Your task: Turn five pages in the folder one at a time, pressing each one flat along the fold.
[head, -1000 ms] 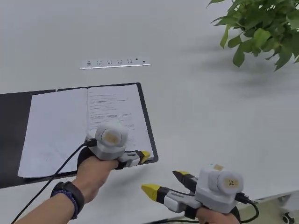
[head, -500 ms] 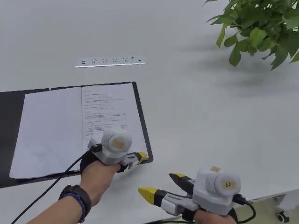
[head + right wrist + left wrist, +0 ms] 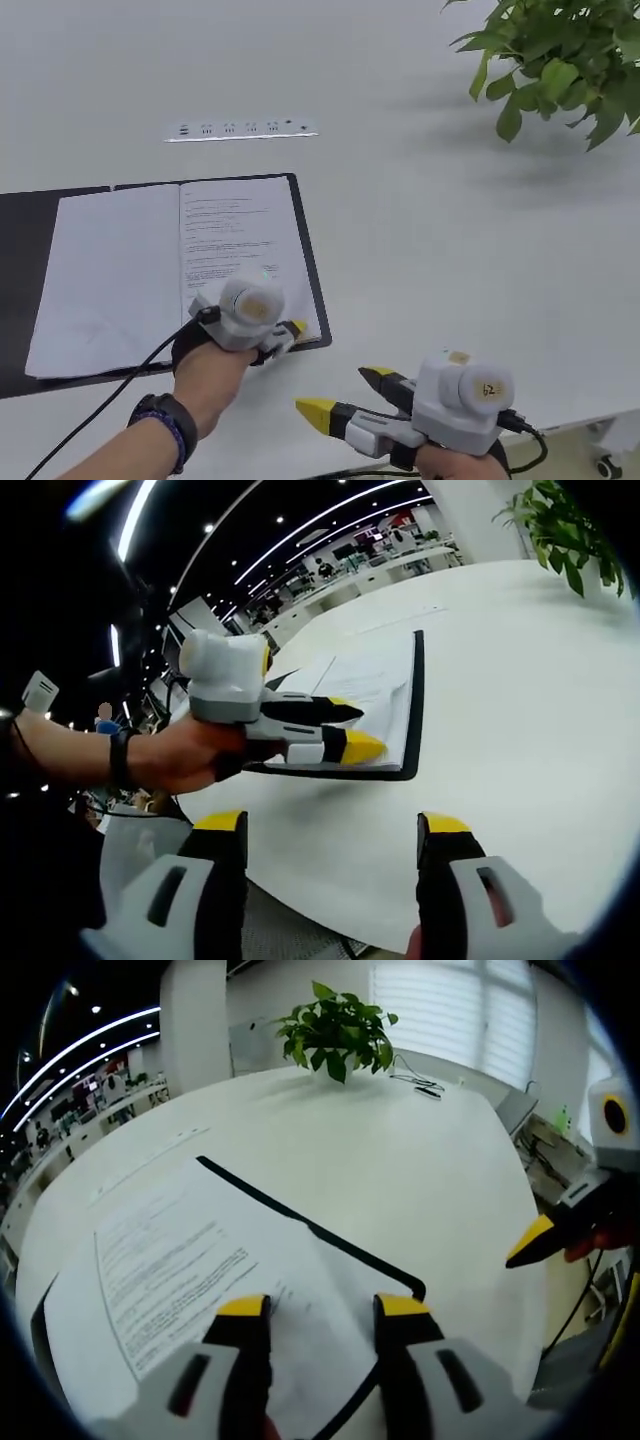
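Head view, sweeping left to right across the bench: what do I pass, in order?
Blank page → left gripper → right gripper → plant. The printed page and the power strip overlap these sideways, so they are left out.

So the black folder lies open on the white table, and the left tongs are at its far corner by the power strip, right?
Not quite: the head view shows the left tongs at the near right corner of the folder, far from the power strip. The folder does lie open on the table.
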`<act>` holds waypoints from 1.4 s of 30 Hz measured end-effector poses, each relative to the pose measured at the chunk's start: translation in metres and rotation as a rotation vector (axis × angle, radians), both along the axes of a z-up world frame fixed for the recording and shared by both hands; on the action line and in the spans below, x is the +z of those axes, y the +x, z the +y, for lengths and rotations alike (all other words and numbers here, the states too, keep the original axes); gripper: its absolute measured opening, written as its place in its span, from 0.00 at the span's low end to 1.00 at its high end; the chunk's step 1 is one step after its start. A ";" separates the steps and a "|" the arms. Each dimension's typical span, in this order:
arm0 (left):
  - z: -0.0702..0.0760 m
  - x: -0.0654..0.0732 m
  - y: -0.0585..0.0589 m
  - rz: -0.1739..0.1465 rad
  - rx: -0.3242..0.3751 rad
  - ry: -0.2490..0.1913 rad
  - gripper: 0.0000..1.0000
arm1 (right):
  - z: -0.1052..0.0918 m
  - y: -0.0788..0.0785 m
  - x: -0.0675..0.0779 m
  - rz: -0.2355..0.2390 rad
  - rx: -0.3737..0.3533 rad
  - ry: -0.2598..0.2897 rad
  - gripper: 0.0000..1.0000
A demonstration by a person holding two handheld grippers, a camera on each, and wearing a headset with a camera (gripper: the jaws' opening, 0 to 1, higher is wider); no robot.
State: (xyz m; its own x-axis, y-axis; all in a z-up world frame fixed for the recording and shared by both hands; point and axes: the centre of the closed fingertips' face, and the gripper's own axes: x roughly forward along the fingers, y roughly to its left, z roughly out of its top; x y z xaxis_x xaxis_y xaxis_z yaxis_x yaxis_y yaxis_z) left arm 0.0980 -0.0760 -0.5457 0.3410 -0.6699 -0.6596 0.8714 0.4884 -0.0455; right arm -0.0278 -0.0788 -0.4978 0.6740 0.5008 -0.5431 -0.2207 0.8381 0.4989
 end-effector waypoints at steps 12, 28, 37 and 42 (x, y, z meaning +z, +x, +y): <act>0.010 0.001 0.000 0.040 0.057 -0.038 0.31 | -0.018 0.067 0.019 -0.088 -0.086 0.080 0.55; 0.023 0.000 -0.003 0.061 0.105 -0.070 0.27 | -0.003 0.148 -0.002 -0.060 -0.041 0.163 0.51; 0.029 0.000 -0.004 0.073 0.123 -0.084 0.28 | 0.005 0.150 -0.019 -0.005 -0.054 0.217 0.49; 0.034 0.002 -0.011 0.102 0.132 -0.107 0.31 | 0.005 0.151 -0.012 -0.032 -0.084 0.263 0.37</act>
